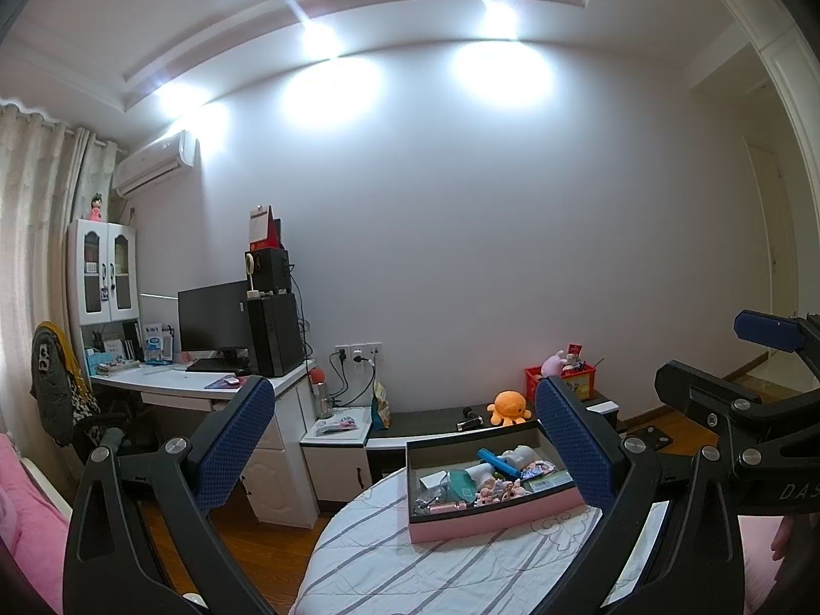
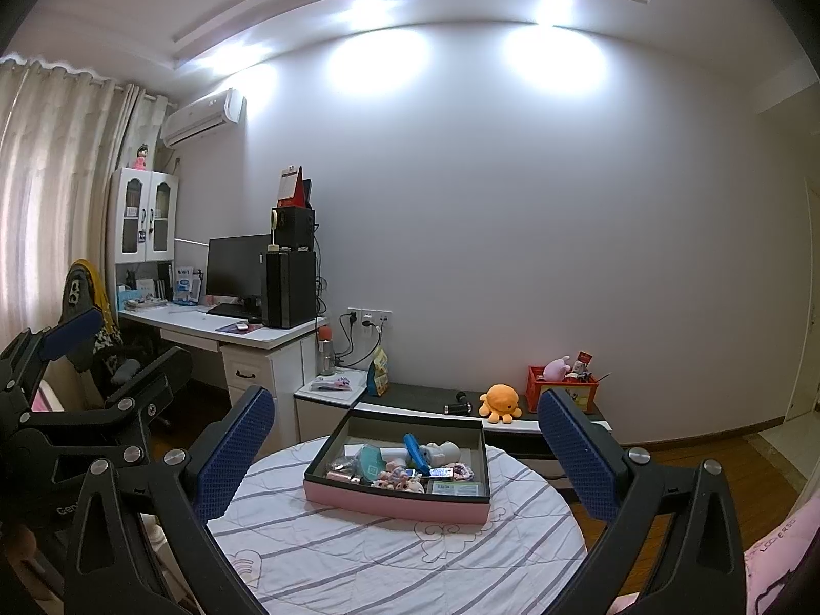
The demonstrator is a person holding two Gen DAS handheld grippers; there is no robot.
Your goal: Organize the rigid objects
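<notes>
Little writing is legible: "DAS" on the right gripper's black frame in the left wrist view, "Gen" on the left gripper's frame in the right wrist view. The left gripper [image 1: 405, 443] and right gripper [image 2: 407, 453] both hold their blue, dimple-textured fingers [image 1: 233, 443] spread wide with nothing between them. A rectangular pink box [image 2: 397, 466] with a dark rim sits on the round bench [image 2: 359, 553], which wears a white quilted cloth with grey stripes. Small rigid items [image 2: 405, 466] lie jumbled inside the box, labels too small to read.
</notes>
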